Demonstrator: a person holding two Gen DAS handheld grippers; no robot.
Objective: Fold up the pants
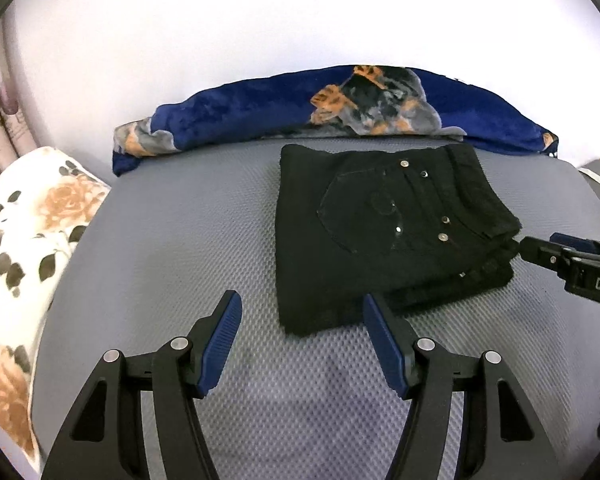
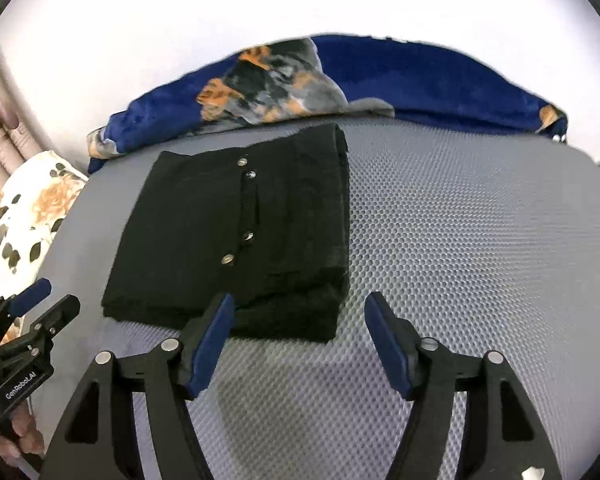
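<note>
Folded black pants on grey mesh bed surface, both tongs released and clear of them.

Near: left tongs (image 1: 302,320) spread wide, nothing between the blue pads, tips just short of the bundle's near edge. Right tongs (image 2: 299,318) likewise spread and empty; left pad overlaps the bundle's near edge in view, contact cannot be told. Each set of tongs shows at the edge of the other's view. Middle: black pants (image 1: 364,236) lie folded into a compact, roughly square stack, pocket and metal rivets face up, resting on the grey mesh mattress (image 2: 460,220). Left side: floral pillow (image 1: 24,240), white with orange roses. Far: blue plush blanket (image 1: 260,108) with orange-grey print, bunched along the mattress's far edge, just behind the pants. White wall behind.
</note>
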